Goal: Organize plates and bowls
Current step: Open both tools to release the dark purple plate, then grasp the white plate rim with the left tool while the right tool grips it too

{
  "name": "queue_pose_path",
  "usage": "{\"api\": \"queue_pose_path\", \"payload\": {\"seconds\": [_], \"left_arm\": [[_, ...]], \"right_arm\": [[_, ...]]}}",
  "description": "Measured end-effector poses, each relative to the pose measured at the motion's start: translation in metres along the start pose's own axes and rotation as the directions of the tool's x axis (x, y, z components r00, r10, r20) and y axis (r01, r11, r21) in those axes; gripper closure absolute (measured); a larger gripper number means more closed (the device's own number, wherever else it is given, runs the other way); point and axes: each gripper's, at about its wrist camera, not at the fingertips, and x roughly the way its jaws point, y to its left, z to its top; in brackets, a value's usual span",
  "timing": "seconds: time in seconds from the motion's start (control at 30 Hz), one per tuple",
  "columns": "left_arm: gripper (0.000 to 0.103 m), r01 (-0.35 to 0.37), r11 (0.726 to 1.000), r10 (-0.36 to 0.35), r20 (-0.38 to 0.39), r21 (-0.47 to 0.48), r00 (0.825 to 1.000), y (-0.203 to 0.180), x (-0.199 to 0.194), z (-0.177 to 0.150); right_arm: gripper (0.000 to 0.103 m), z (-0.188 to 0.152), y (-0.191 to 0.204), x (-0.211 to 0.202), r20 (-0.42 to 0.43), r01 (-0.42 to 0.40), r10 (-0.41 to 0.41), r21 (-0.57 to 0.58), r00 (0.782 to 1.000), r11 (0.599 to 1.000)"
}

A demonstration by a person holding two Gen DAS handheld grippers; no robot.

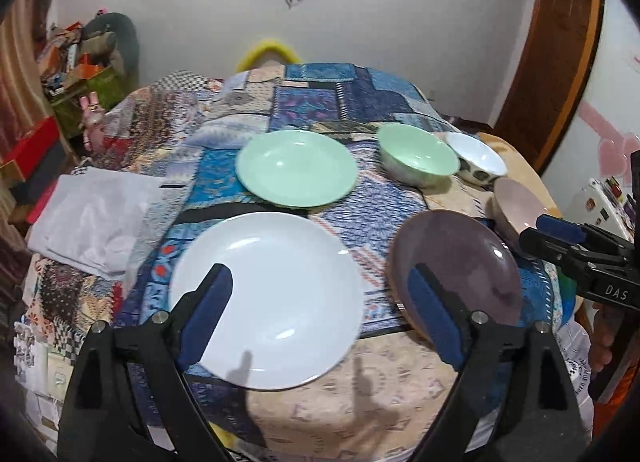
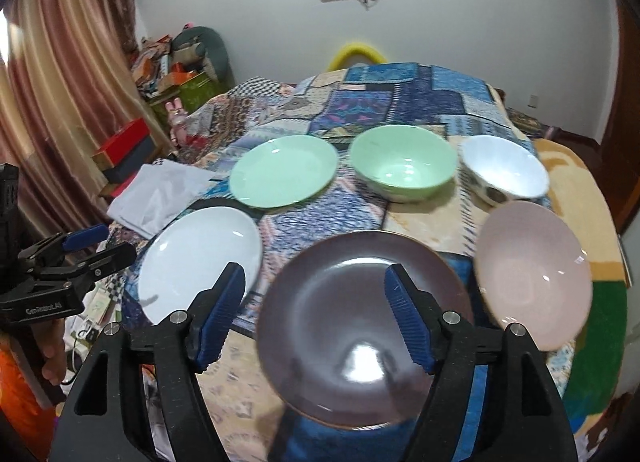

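On the quilt-covered table lie a white plate (image 1: pixel 268 298) (image 2: pixel 200 262), a green plate (image 1: pixel 296 167) (image 2: pixel 282 171), a dark purple plate (image 1: pixel 460 274) (image 2: pixel 352 326), a green bowl (image 1: pixel 418 159) (image 2: pixel 404 167), a white patterned bowl (image 1: pixel 476 157) (image 2: pixel 504 169) and a pink bowl (image 1: pixel 516 205) (image 2: pixel 532 270). My left gripper (image 1: pixel 320 310) is open, hovering over the white plate's near side; it also shows in the right wrist view (image 2: pixel 104 246). My right gripper (image 2: pixel 316 310) is open above the purple plate; it also shows in the left wrist view (image 1: pixel 544 229).
A folded white cloth (image 1: pixel 100 217) (image 2: pixel 160 197) lies left of the plates. Boxes and clutter (image 1: pixel 80 69) stand beyond the table's left side by a curtain (image 2: pixel 60 101). A yellow chair back (image 1: pixel 268 51) is at the far edge. A wooden door frame (image 1: pixel 560 61) stands at the right.
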Motion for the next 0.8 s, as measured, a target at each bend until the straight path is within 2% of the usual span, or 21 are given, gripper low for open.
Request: {"api": "queue_pose_path", "payload": {"seconds": [0.17, 0.37, 0.63, 0.7, 0.8], "left_arm": [[0.013, -0.038, 0.998, 0.037, -0.013, -0.041, 0.999, 0.031, 0.005, -0.006], [0.013, -0.077, 0.992, 0.07, -0.07, -0.102, 0.995, 0.07, 0.023, -0.017], [0.013, -0.09, 0.98, 0.061, -0.166, -0.175, 0.984, 0.113, 0.062, -0.031], [0.013, -0.087, 0.977, 0.05, -0.183, -0.196, 0.982, 0.122, 0.071, -0.035], [0.022, -0.082, 0.975, 0.04, -0.2, -0.206, 0.979, 0.129, 0.081, -0.038]], "right_arm": [[0.033, 0.004, 0.023, 0.024, -0.037, -0.024, 0.022, -0.041, 0.999, 0.999], [0.033, 0.005, 0.042, 0.051, -0.083, -0.043, 0.038, -0.063, 0.996, 0.997], [0.034, 0.006, 0.054, 0.097, -0.174, -0.064, 0.051, -0.072, 0.983, 0.995], [0.037, 0.006, 0.056, 0.106, -0.197, -0.072, 0.058, -0.064, 0.979, 0.995], [0.05, 0.007, 0.058, 0.118, -0.222, -0.07, 0.052, -0.073, 0.974, 0.995]]}}
